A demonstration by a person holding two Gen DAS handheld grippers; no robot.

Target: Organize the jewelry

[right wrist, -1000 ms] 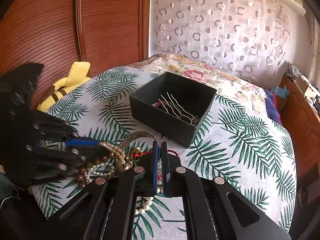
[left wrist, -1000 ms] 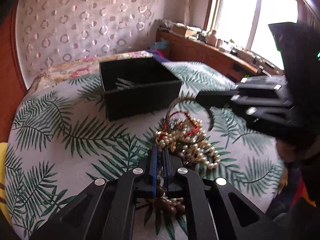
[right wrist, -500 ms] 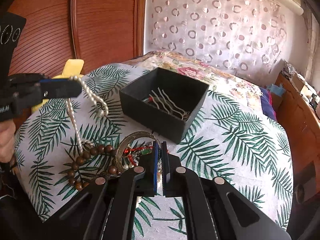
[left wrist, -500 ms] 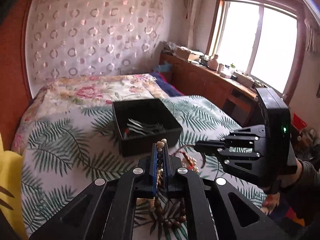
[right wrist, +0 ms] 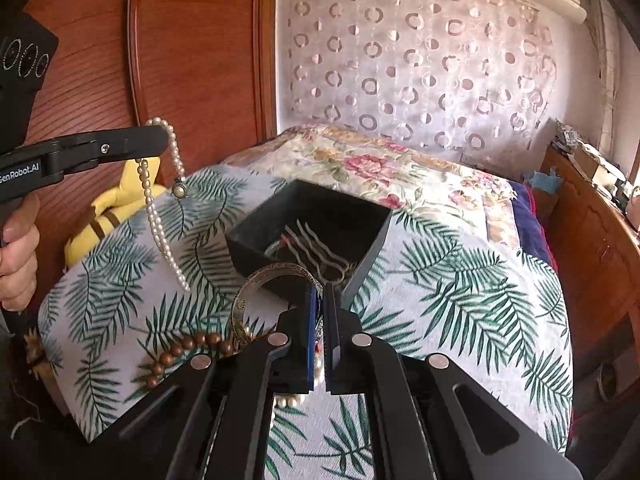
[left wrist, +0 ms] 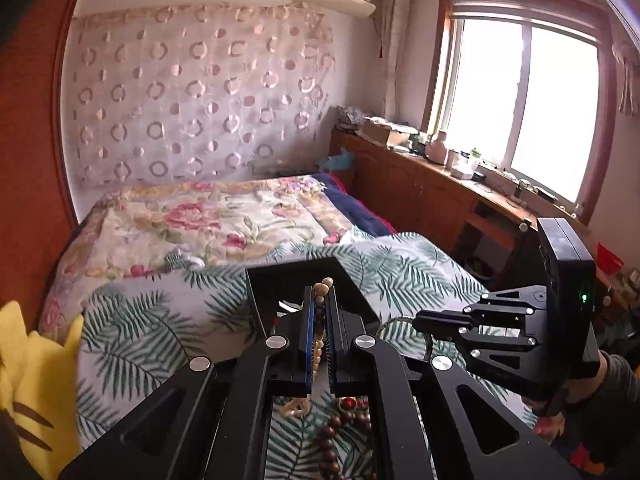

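Observation:
My left gripper (left wrist: 319, 293) is shut on a pearl necklace (left wrist: 319, 322). In the right wrist view that left gripper (right wrist: 160, 146) hangs high at the left, and the pearl necklace (right wrist: 160, 224) dangles from it above the cloth. My right gripper (right wrist: 322, 293) is shut on the rim of an engraved metal bangle (right wrist: 256, 280), just in front of the black box (right wrist: 256, 248). The box holds wavy hairpins (right wrist: 316, 246). In the left wrist view the right gripper (left wrist: 418, 320) sits at the right, beside the black box (left wrist: 352, 292). Brown wooden beads (right wrist: 188, 344) lie on the cloth.
A palm-leaf cloth (right wrist: 460, 288) covers the bed, with a floral quilt (right wrist: 360, 164) behind it. A yellow plush toy (right wrist: 108, 208) lies at the left edge. A wooden cabinet (left wrist: 420, 188) runs under the window on the right. A person's hand (right wrist: 16, 256) holds the left gripper.
My left gripper rose and pulled the pearl necklace up out of the jewelry pile, so it now hangs free. The right gripper lifted slightly with the bangle.

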